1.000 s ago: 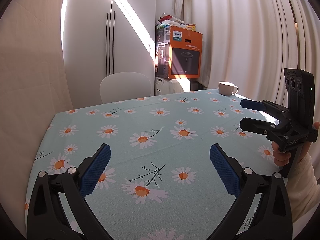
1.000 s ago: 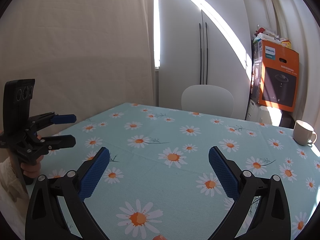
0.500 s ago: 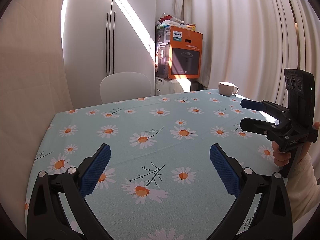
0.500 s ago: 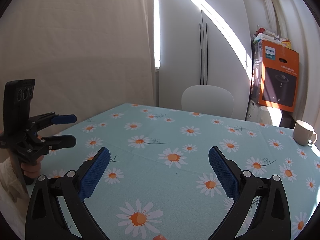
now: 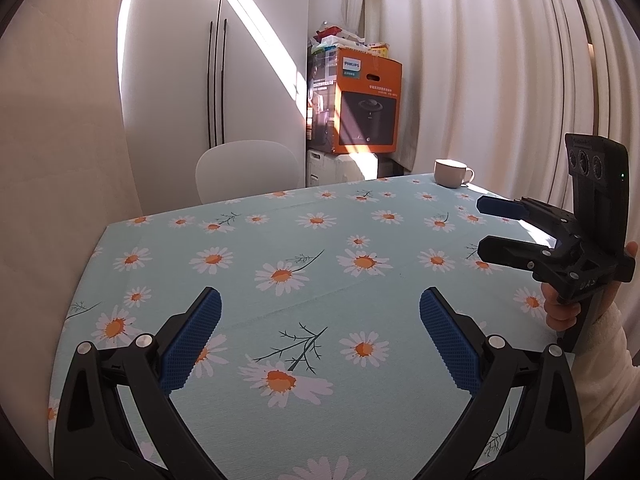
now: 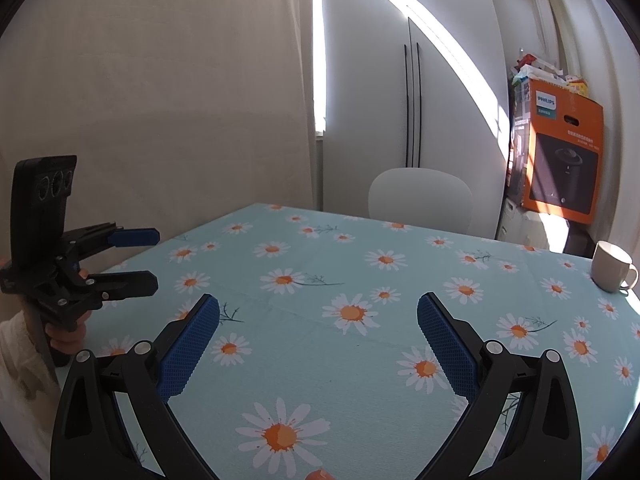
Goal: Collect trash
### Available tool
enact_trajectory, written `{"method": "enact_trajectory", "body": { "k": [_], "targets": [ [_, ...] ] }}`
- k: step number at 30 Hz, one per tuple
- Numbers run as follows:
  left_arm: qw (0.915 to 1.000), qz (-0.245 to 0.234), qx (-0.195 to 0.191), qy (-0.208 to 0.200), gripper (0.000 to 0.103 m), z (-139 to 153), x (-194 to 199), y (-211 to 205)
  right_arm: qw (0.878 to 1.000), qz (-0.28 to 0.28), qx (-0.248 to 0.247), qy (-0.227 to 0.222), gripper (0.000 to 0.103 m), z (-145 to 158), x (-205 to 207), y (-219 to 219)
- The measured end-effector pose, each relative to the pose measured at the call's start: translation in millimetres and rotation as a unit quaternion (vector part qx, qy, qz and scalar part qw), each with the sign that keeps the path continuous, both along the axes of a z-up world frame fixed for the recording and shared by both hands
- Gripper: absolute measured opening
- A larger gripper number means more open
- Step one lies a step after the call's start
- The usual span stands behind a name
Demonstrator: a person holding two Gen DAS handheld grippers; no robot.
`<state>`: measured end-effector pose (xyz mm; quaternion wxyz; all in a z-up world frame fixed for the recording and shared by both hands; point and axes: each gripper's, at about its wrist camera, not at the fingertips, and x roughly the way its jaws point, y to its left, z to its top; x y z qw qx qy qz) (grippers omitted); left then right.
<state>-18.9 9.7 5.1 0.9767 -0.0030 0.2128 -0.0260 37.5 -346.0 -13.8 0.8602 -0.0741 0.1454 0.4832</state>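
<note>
Stillness is the main news: against the pictures from a second and half a second ago, nothing has shifted. Both claws hang at the same place over the surface (image 5: 248, 240), the mug stands where it stood, and no new thing has come in. For the task this means no progress can be read in either direction.

The left claw (image 5: 320, 336) has its blue pads wide apart with nothing between them; only flowered cloth shows ahead of it. The right claw (image 6: 318, 338) is spread in the same way and is also empty. Each claw sees the other at its side, held up by a hand (image 5: 560, 312) in a pale sleeve.

Trash, the thing of the task, I cannot find in either view. Cloth in front of both claws is bare. This would fit a surface already cleaned, and it would fit also a moment when the trash lies outside both views; the pictures do not decide.

As for containers, a white mug (image 6: 612, 272) stands far ahead and to the right of the right claw, near the edge in the sunlight; its inside is not visible. Beyond the surface an orange box (image 5: 362, 104) carries some packets and papers on top. No bin or bag is seen.
</note>
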Motion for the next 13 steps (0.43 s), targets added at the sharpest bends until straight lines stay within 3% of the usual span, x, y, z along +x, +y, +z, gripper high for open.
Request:
{"method": "enact_trajectory", "body": {
  "k": [10, 13],
  "targets": [
    [0.9998, 0.017, -0.003, -0.012, 0.097, 0.8, -5.3, 2.2, 1.0, -0.007, -0.002, 0.007, 0.095, -0.6, 4.9, 1.2],
    [0.9977, 0.067, -0.005, 0.005, 0.097, -1.5, 0.7, 9.1, 0.996, -0.082, 0.004, 0.029, 0.095, -1.7, 19.2, -6.5]
  ]
}}
